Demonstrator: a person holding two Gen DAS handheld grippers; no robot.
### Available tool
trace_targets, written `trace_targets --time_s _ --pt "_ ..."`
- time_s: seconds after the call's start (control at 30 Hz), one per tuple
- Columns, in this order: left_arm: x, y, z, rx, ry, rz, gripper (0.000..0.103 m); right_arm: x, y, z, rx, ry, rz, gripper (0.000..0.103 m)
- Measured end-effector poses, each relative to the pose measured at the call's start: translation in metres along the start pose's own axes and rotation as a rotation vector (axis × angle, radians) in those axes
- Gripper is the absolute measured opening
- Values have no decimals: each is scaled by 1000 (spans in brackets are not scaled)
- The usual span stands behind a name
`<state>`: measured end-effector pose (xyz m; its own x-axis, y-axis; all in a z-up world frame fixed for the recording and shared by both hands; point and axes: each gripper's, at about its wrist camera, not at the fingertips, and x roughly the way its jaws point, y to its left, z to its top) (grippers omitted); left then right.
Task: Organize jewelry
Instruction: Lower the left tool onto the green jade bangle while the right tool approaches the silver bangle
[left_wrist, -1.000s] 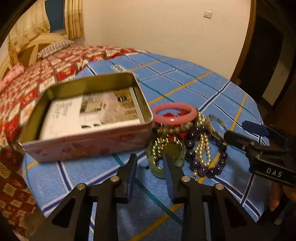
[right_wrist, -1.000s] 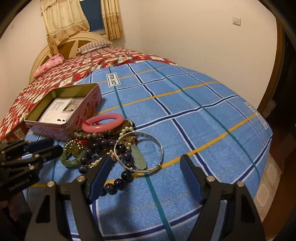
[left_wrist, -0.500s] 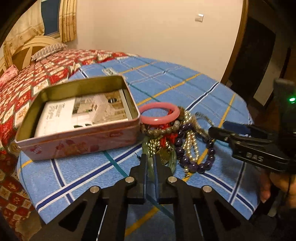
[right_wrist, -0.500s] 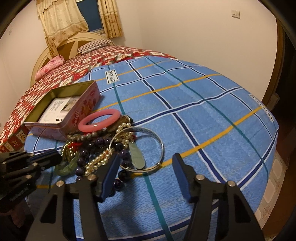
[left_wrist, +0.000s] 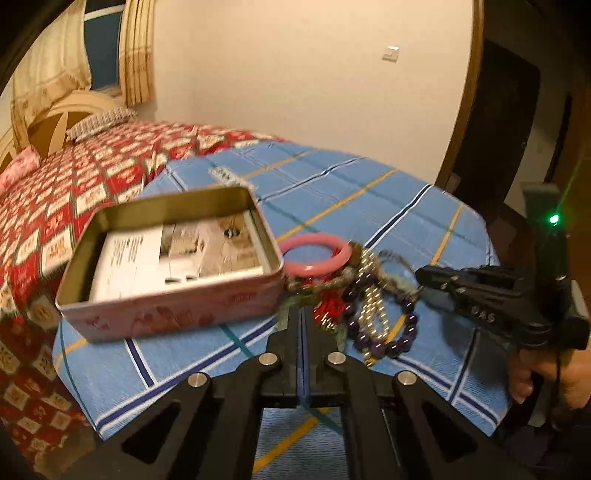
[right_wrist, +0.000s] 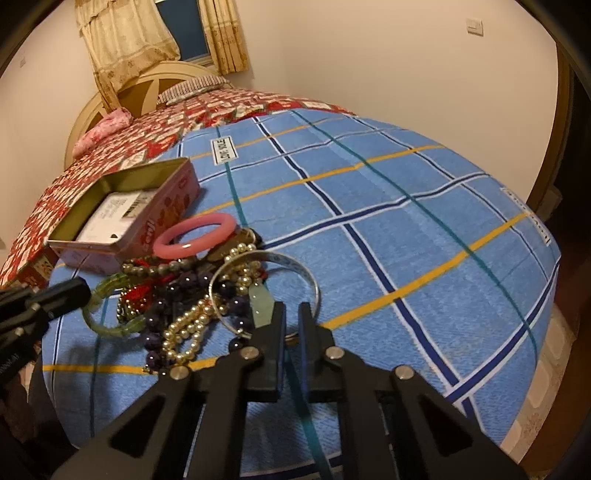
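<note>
The jewelry pile lay on the blue checked cloth covering the bed, touching the open pink tin. A pink bangle rested at the pile's far edge, just beside the tin. The left gripper was closed on the green bangle at the pile's near side. The right gripper was nearly closed around the silver bangle; actual contact couldn't be told. Purple beads and pearl strands crowded between them.
</note>
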<state>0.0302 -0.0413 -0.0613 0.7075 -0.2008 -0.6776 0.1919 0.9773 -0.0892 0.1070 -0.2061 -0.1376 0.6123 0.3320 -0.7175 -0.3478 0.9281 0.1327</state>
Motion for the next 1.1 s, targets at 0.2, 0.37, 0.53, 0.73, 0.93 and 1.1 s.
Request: trace_targets --time_s 0.2,0.37,0.53,0.73,0.93,1.1 --pt "-11 -6 11 31 -39 -11 0 -1 3 4 -6 -1 -11 10" --pt "11 -2 0 29 46 26 0 0 -3 8 16 -22 -49 70" --pt "30 8 -11 -15 114 40 1 10 1 14 -25 4 -54 51" --pt "41 15 -13 -60 141 38 2 26 4 17 -63 48 -96 41" --pt "49 16 -13 -72 157 5 3 29 6 15 -99 69 -71 9" --pt "49 20 -14 -81 152 -47 3 26 5 13 -87 63 -30 6"
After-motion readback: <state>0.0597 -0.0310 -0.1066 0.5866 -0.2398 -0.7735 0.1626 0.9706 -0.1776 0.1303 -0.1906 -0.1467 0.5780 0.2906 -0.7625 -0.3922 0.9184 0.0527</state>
